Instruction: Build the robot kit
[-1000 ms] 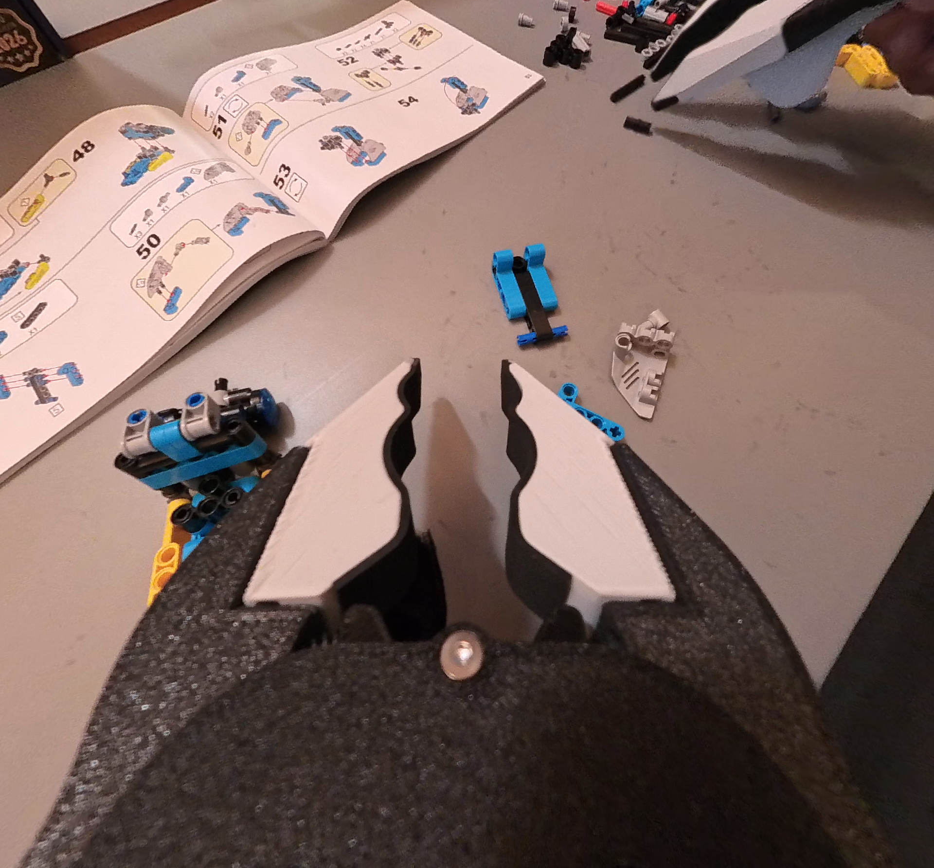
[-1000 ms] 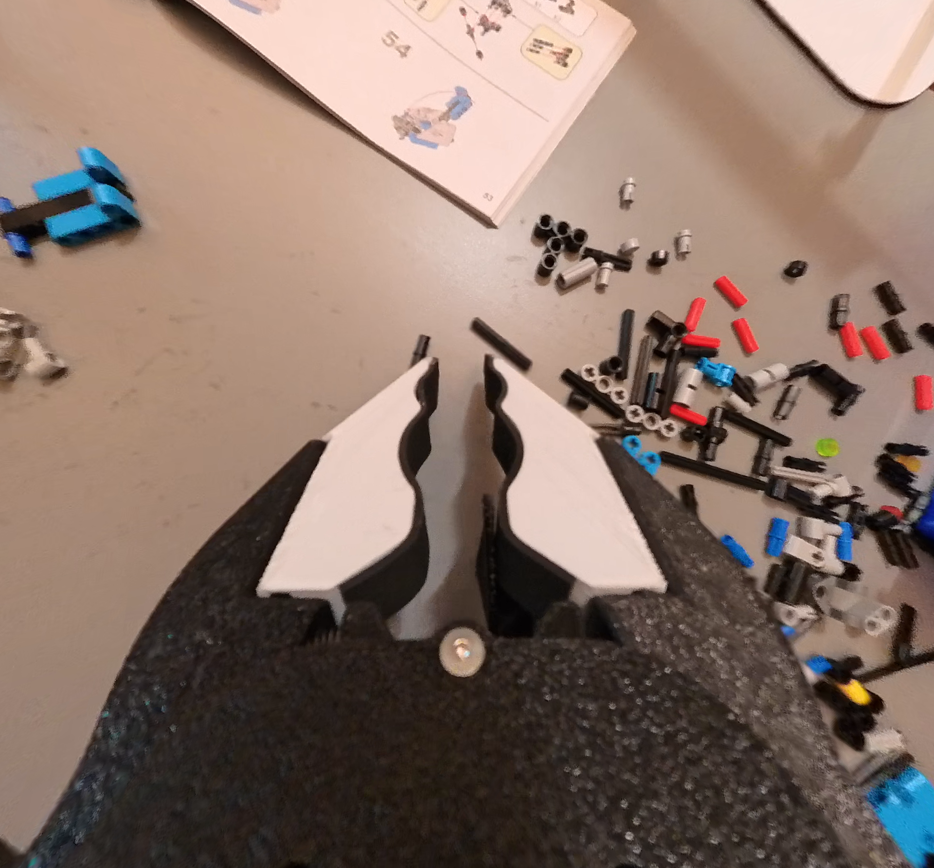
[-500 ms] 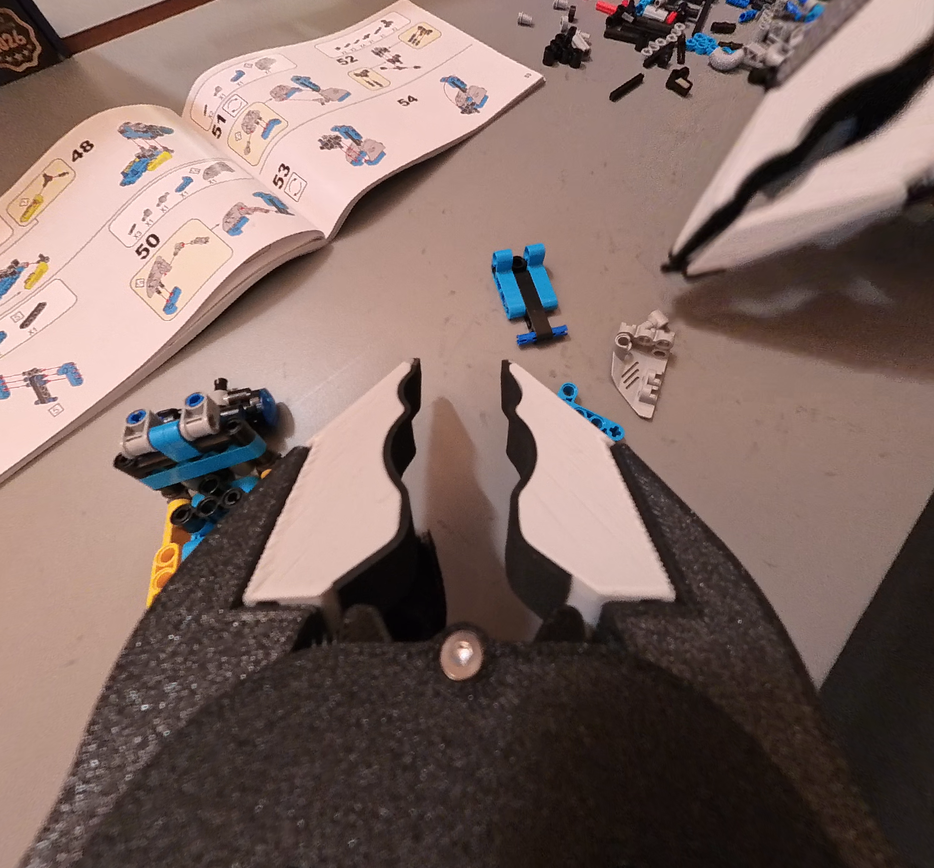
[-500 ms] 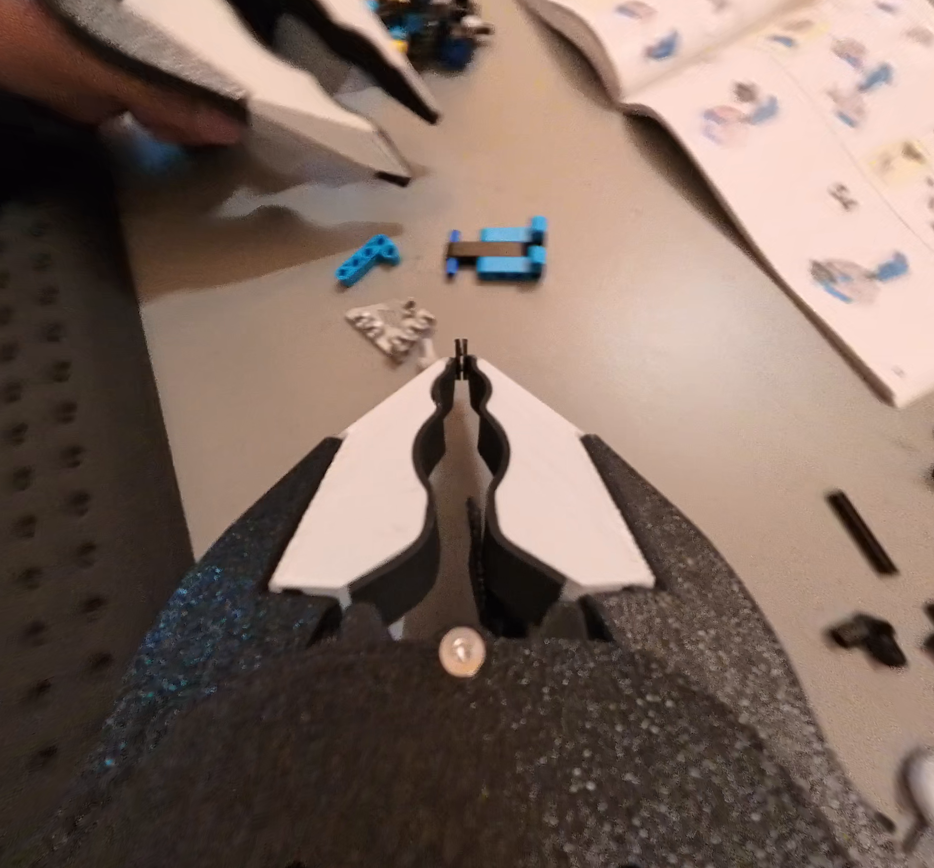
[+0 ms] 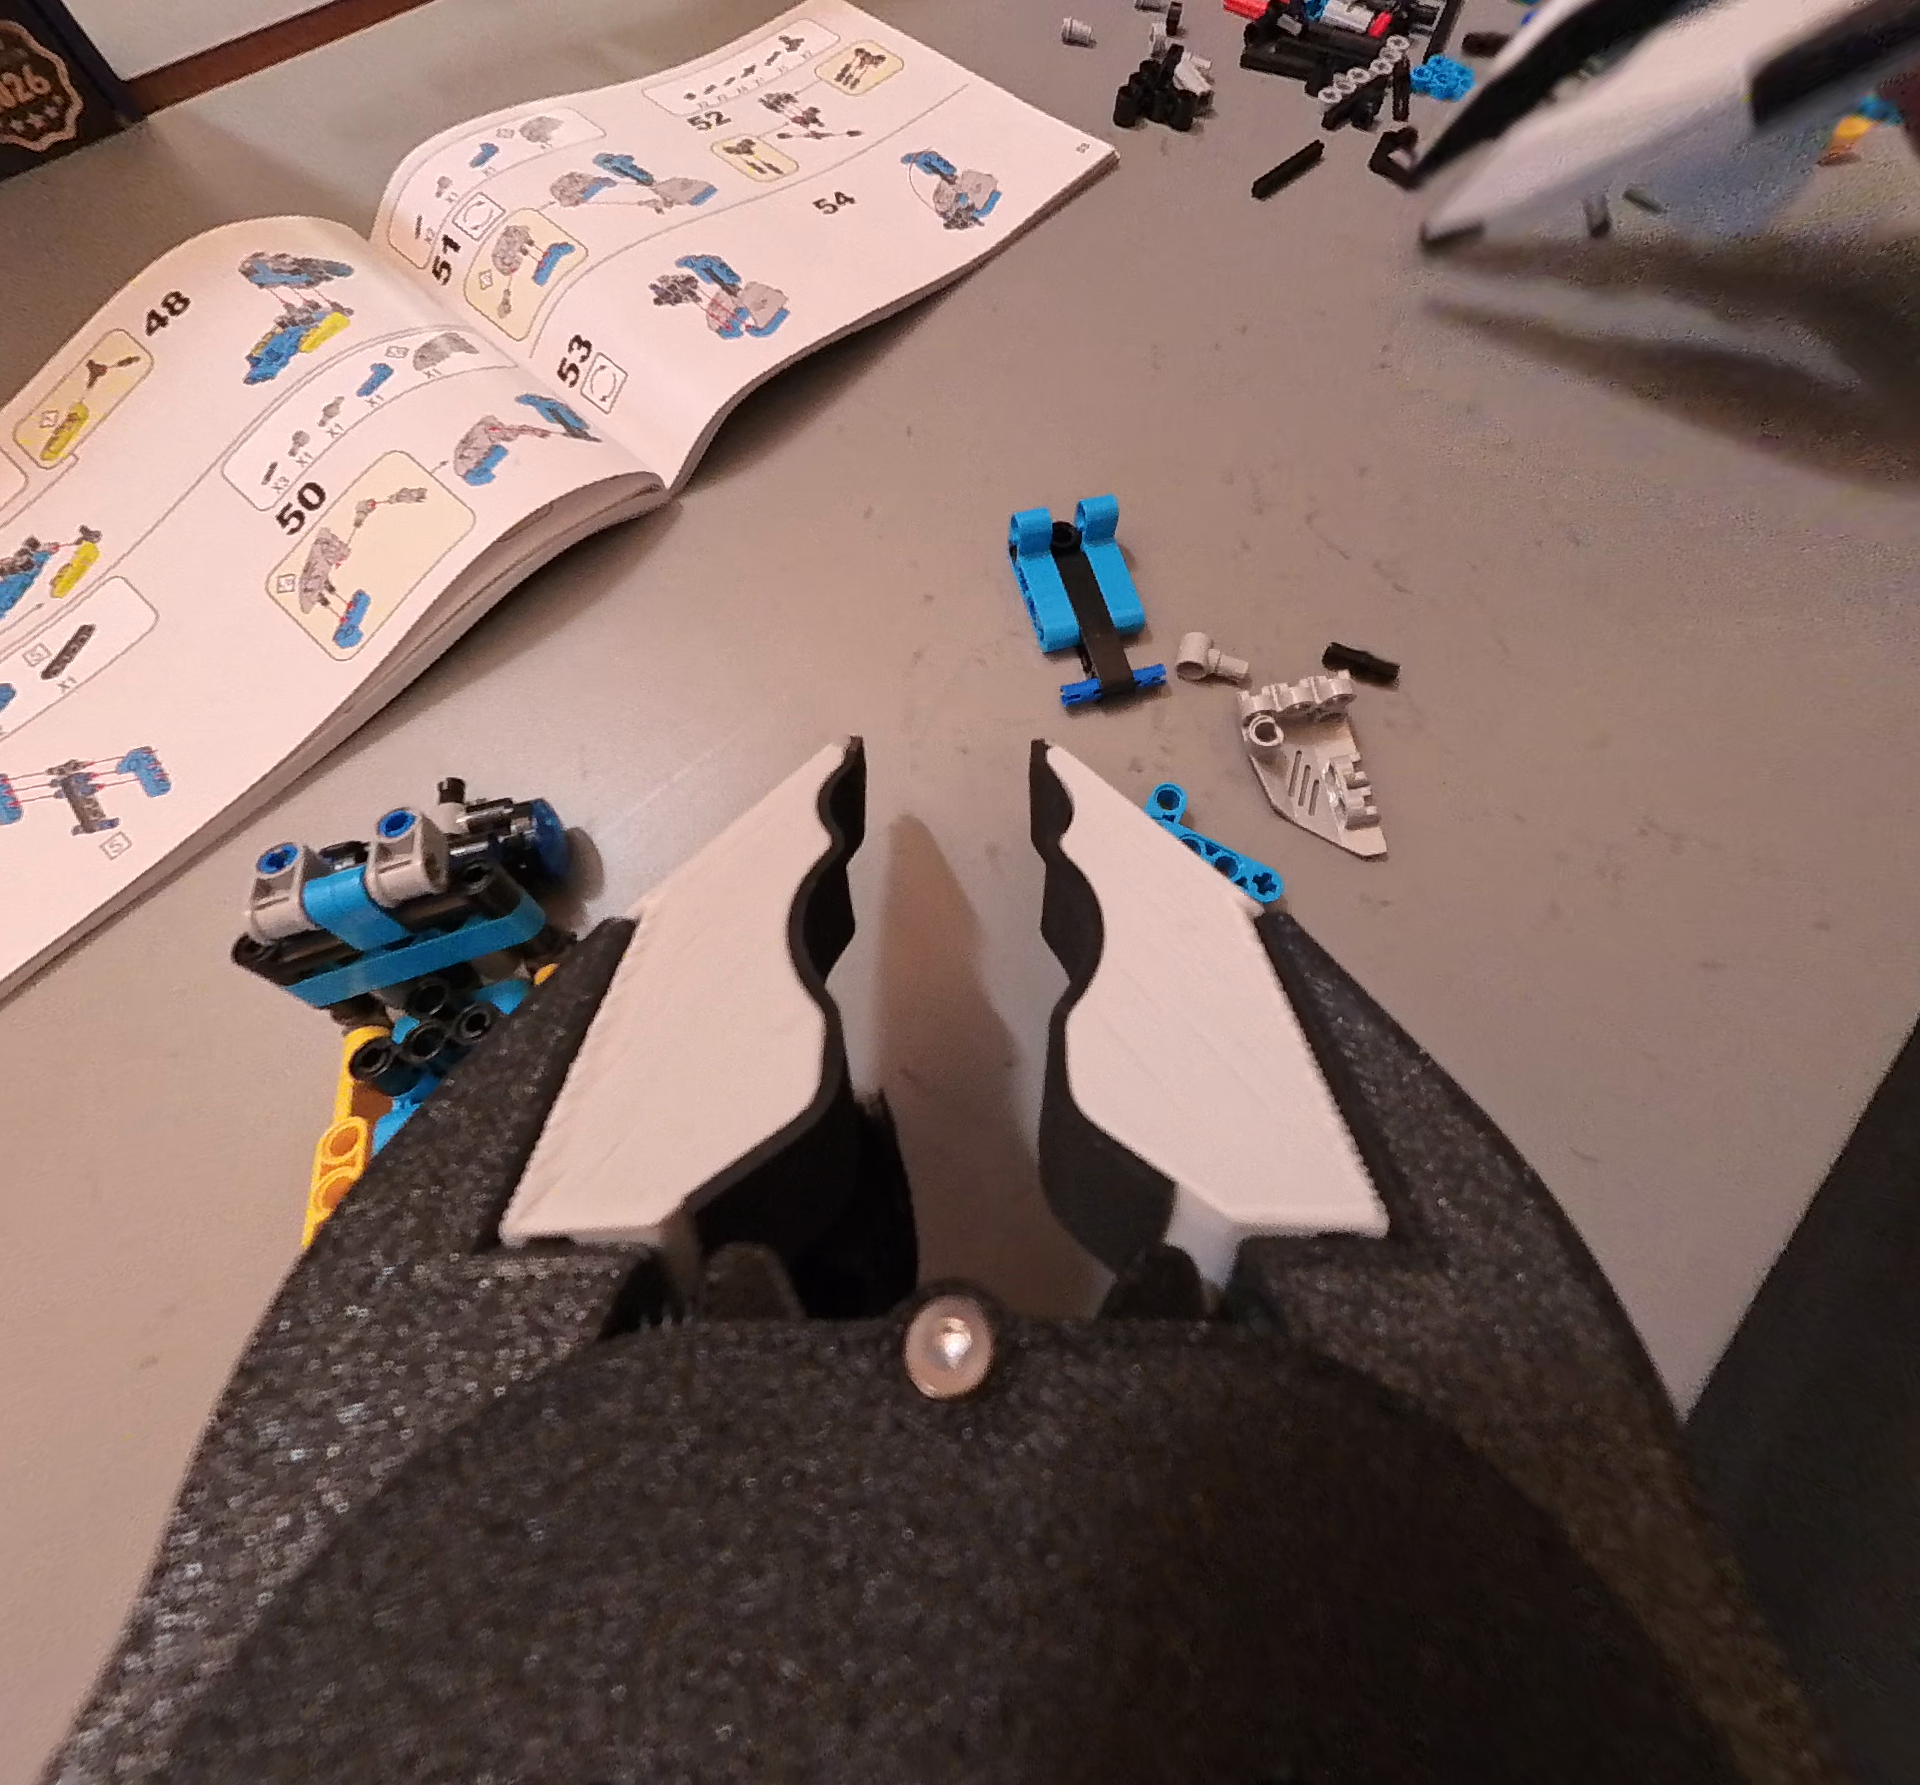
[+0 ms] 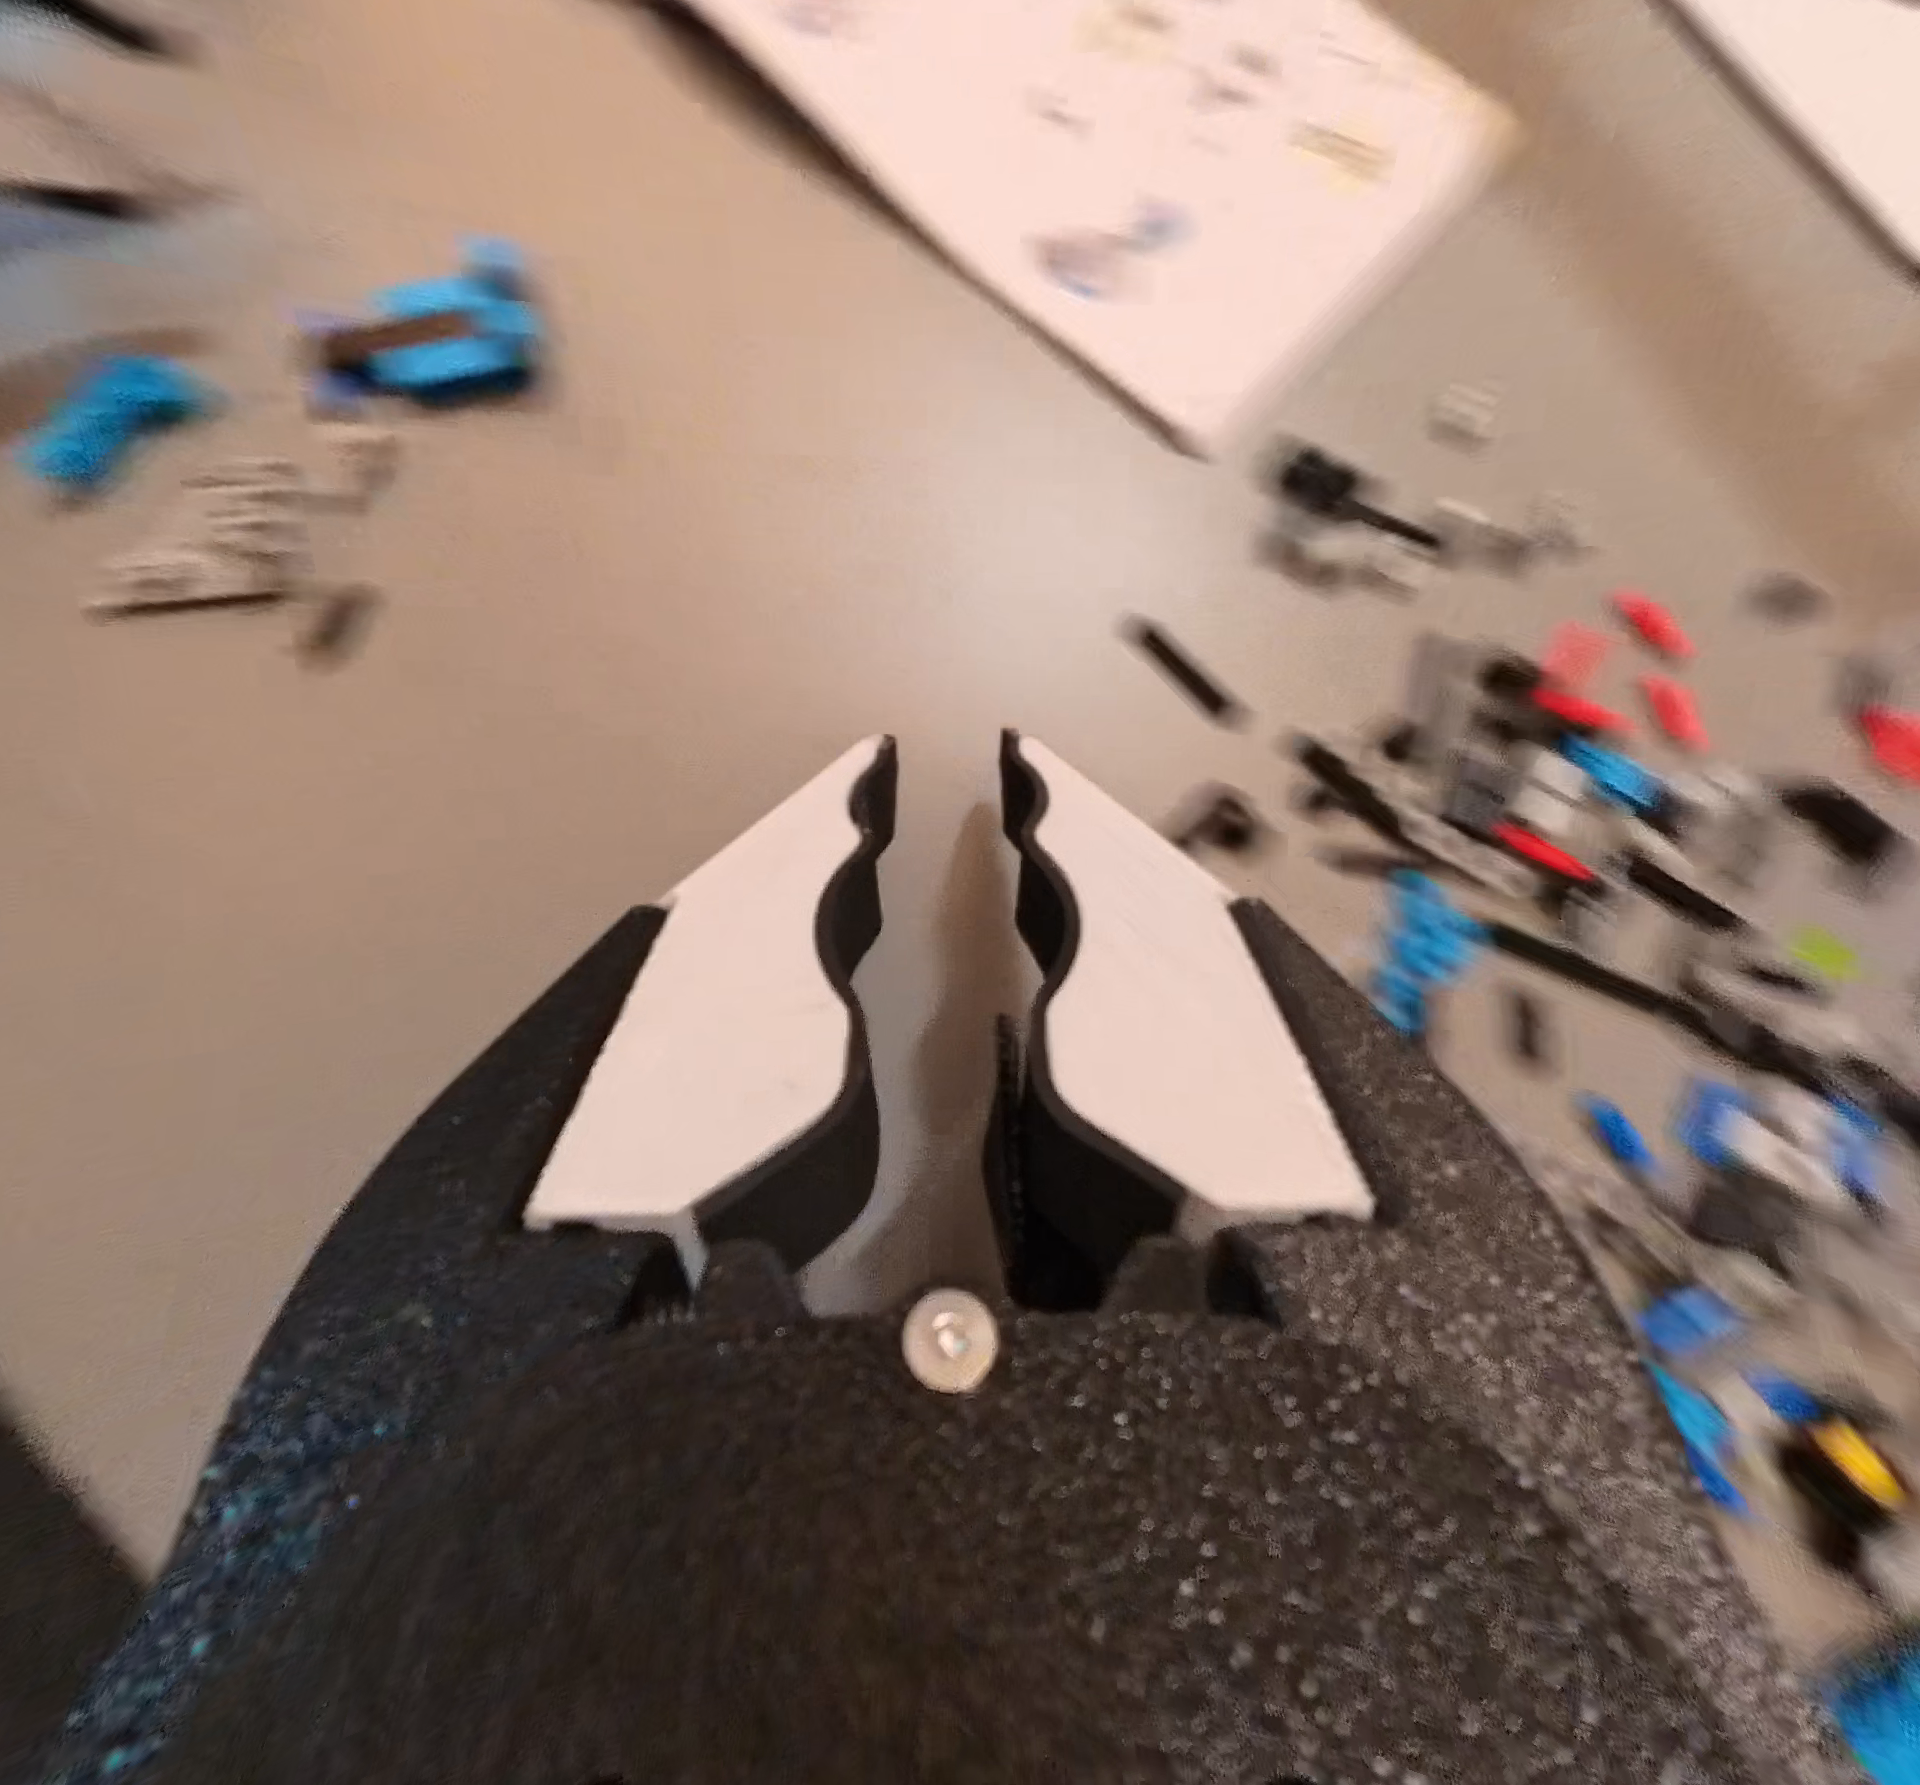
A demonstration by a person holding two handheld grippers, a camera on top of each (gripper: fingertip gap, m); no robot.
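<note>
We are holding the left gripper low over the grey table, jaws parted and empty. A blue beam is lying just beside its right finger, a blue-and-black assembly at lower left. Our right gripper, slightly apart and empty, is hanging above bare table, loose pieces blurred at right. An open booklet is occupying the upper left.

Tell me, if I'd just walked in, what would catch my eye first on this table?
Probably the open instruction booklet lying at the left of the grey table, and the scatter of small red, black and blue building pieces at the far right. Nearer, the open, empty left gripper hovers between a half-built blue and black model on its left and a blue sub-assembly just ahead.
</note>
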